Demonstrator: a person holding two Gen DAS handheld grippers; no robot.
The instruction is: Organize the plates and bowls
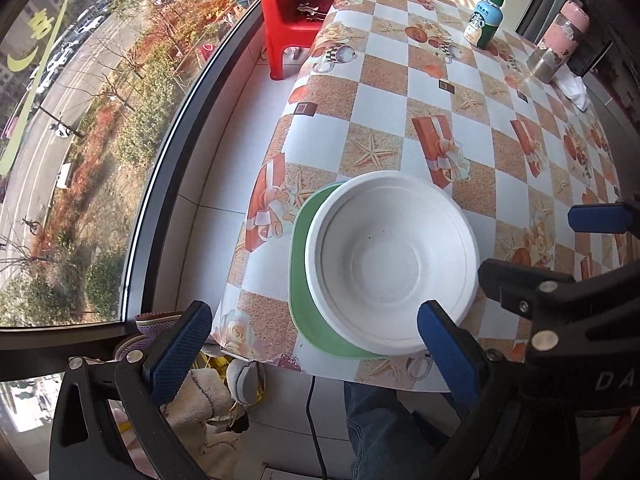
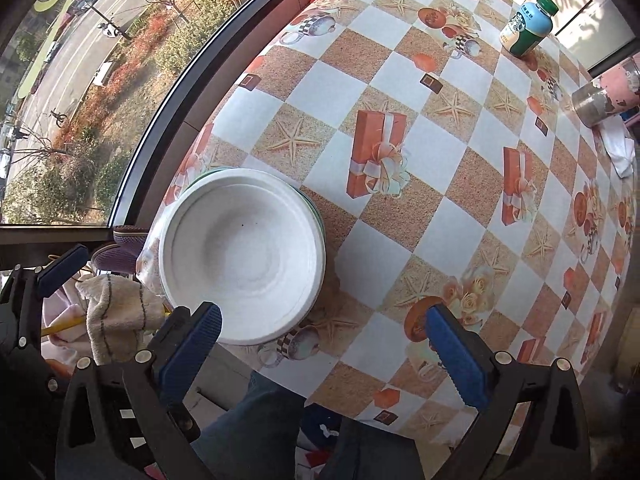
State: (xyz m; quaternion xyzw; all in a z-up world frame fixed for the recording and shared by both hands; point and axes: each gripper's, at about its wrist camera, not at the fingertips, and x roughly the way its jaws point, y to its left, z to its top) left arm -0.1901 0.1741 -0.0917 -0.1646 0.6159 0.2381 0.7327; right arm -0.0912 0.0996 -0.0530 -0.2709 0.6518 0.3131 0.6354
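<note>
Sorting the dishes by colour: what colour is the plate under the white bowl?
Green; the plate under the bowl shows best in the left wrist view.

The bottle (image 1: 483, 20) beyond the white bowl (image 1: 392, 264) bears the Starbucks logo. The right gripper's (image 2: 326, 340) body shows "DA".

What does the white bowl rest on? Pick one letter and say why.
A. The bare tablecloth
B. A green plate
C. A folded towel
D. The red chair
B: the white bowl sits on a green plate, whose rim shows along the bowl's left side.
</note>
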